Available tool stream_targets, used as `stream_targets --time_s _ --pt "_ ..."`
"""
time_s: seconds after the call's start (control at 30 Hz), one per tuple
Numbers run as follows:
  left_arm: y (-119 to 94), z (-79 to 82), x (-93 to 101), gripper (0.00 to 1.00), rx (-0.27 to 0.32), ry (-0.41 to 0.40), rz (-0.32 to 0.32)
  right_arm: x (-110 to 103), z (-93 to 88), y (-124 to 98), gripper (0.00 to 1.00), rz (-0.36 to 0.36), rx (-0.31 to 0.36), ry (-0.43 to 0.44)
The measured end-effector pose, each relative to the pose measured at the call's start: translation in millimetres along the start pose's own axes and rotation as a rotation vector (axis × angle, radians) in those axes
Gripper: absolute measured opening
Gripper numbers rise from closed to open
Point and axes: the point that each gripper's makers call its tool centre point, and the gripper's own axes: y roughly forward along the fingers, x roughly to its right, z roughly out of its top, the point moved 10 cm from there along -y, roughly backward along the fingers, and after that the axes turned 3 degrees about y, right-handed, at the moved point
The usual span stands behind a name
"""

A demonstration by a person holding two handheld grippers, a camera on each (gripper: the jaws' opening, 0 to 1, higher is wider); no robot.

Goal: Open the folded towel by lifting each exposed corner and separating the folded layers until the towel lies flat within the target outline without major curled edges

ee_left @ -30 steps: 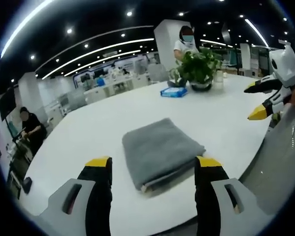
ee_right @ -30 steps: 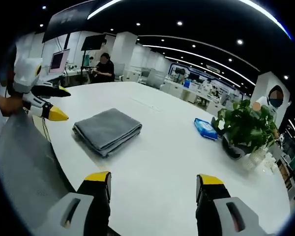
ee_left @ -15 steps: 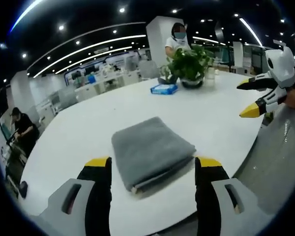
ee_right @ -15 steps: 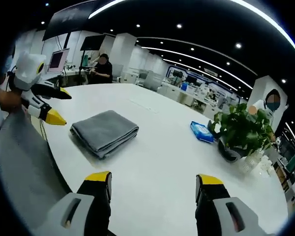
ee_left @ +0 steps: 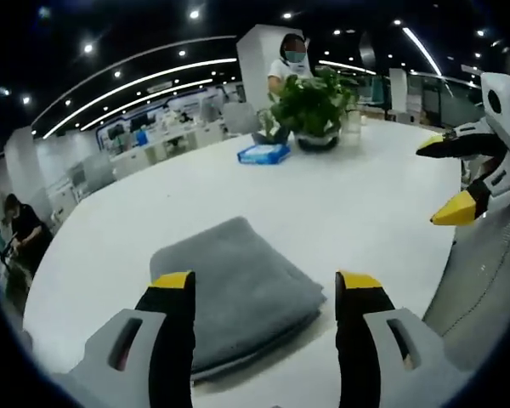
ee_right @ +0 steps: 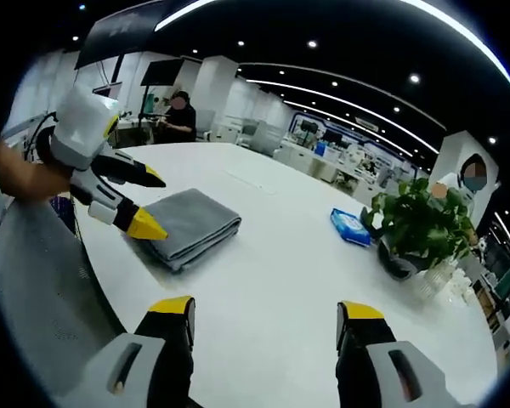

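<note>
A folded grey towel [ee_left: 229, 285] lies on the white table [ee_left: 348, 204], near the edge closest to me. My left gripper [ee_left: 265, 280] is open, and in its own view the towel's near part sits between its two jaws. From the right gripper view, the left gripper [ee_right: 150, 202] reaches in from the left, its yellow tips spread at the towel's [ee_right: 195, 221] left edge; I cannot tell whether they touch it. My right gripper [ee_right: 264, 308] is open over bare table, apart from the towel. It also shows at the right of the left gripper view as the right gripper [ee_left: 446, 177], jaws spread.
A potted plant [ee_right: 416, 221] and a blue packet [ee_right: 350, 227] stand further back on the table. A person [ee_left: 291, 64] stands behind the plant, another person [ee_right: 180, 115] sits beyond the table. The table's rounded edge [ee_left: 446, 263] runs close by the grippers.
My left gripper has moved forward and down to the towel, which now lies between its jaws. The right gripper has stayed about where it was.
</note>
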Motion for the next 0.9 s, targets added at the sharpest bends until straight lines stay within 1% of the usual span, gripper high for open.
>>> stream_targets --time_s 0.07,0.1,0.17,0.23,0.27,0.33,0.37,0.4,0.47,0.67,0.73,0.83,0.9 --pt "6.2 -2.4 3.6 0.67 -0.014 0.001 -0.01 0.4 -0.4 0.0 0.66 -0.002 -0.001 0.0" --pt "11.5 -3.9 6.0 0.67 -0.024 0.015 -0.02 0.6 -0.6 0.0 0.65 -0.003 -0.005 0.001" --pt "21.7 -6.0 8.7 0.67 -0.061 0.044 -0.026 1.8 -1.3 0.8 0.65 -0.003 -0.012 0.007" --pt "30.3 -7.3 10.8 0.66 -0.066 0.063 -0.027 2.8 -1.5 0.8 0.65 -0.001 -0.014 0.018" --pt "36.7 -9.7 11.7 0.66 -0.081 0.087 -0.033 3.1 -1.3 0.5 0.65 0.0 -0.01 0.023" --pt "42.6 -16.5 13.3 0.65 -0.12 0.12 -0.039 3.7 -1.1 0.1 0.65 -0.006 -0.006 0.026" --pt "43.1 -18.8 13.9 0.65 -0.127 0.124 -0.042 4.0 -1.4 -0.2 0.65 -0.007 -0.004 0.027" --pt "43.9 -25.0 14.1 0.64 -0.156 0.116 -0.047 4.9 -2.1 -0.2 0.65 -0.013 -0.012 0.033" --pt "42.4 -31.1 14.4 0.63 -0.176 0.099 -0.054 5.8 -2.4 -0.3 0.64 -0.017 -0.01 0.036" --pt "44.2 -32.7 11.6 0.6 -0.172 0.113 -0.047 7.0 -3.5 -0.5 0.63 -0.02 -0.015 0.046" --pt "44.6 -33.2 10.7 0.56 -0.174 0.144 -0.032 6.9 -3.6 -0.4 0.63 -0.02 -0.018 0.043" --pt "41.7 -30.7 8.1 0.52 -0.165 0.121 -0.04 6.4 -3.4 -0.5 0.62 -0.021 -0.017 0.038" --pt "40.6 -29.2 5.7 0.46 -0.155 0.107 -0.035 7.1 -3.6 -0.7 0.62 -0.025 -0.018 0.04"
